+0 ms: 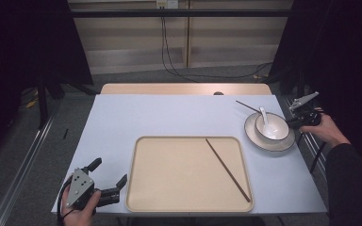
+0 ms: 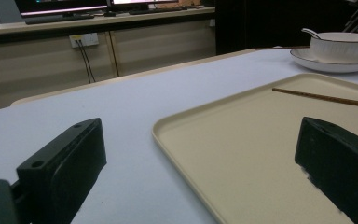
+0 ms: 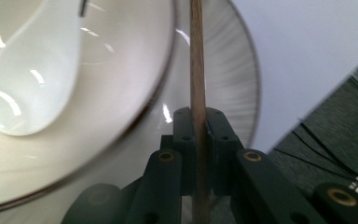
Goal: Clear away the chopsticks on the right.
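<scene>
Chopstick work, as I read it from here: one thin brown wooden chopstick (image 1: 227, 169) lies slantwise on the beige rectangular plastic tray (image 1: 169, 188), running from near the tray's far edge down to its near right corner. Starting at my left, the left gripper (image 1: 107, 181) sits low at the near left corner of the pale blue table top (image 1: 122, 117), just beside the tray's left rim. Its black jaws stand wide apart with nothing between them; in the left gripper view one jaw hangs over bare table and the other over the tray floor.

Past the tray, on the right side of the table, a white ceramic bowl (image 1: 272, 127) with a dark rim stands on a matching white saucer plate (image 1: 264, 141), and a white ceramic spoon (image 1: 264, 117) rests inside the bowl. A second brown wooden chopstick (image 3: 197, 65) crosses the plate beside the bowl, its far end sticking out behind the plate in the high view. The right gripper (image 3: 199, 126) reaches in from the table's right edge, and its jaws are pinched tight on this second chopstick.
</scene>
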{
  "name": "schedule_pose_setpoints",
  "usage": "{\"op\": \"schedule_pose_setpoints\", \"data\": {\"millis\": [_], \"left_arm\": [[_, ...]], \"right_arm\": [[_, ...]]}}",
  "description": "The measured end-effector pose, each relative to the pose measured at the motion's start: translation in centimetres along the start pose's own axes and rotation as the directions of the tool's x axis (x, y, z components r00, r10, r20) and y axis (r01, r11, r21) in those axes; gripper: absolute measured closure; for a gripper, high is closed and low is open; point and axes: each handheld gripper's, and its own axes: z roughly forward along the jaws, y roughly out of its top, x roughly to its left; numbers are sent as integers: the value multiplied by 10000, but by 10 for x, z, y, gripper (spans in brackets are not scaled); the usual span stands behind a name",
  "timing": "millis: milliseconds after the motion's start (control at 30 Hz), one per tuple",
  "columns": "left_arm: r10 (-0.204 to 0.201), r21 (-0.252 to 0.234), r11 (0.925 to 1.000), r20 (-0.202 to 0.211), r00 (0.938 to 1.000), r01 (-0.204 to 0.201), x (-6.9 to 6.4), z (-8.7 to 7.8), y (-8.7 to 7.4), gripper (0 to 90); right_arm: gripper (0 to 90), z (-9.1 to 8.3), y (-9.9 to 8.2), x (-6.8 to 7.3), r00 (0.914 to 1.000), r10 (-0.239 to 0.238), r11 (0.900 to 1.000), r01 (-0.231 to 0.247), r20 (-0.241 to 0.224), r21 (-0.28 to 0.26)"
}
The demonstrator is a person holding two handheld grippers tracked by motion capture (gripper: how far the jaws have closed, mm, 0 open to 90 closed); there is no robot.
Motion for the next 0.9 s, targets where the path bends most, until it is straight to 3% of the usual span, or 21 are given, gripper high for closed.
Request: {"op": "schedule_pose_setpoints", "data": {"millis": [67,400,600,667,900], "left_arm": [[23,-46,10000,-19,10000,-23,0,0,0,18],[-5,-81,10000,-96,10000,4,0,0,1,19],[-23,-145,9999,-180,9998,20,1,-2,1,19],[-41,-215,9998,-167,9999,38,1,-2,1,20],[54,-257,9997,-138,9999,-57,1,-2,1,19]], "right_arm": [[847,-5,-2,-3,9995,299,9990,-300,-44,-334],[849,-30,-8,-8,9930,1180,9897,-1167,105,-829],[849,-46,-7,0,9878,1559,9829,-1548,35,-1002],[849,-52,-6,2,9871,1553,9824,-1503,382,-1107],[849,-78,-7,20,9813,1910,9633,-1829,231,-1964]]}}
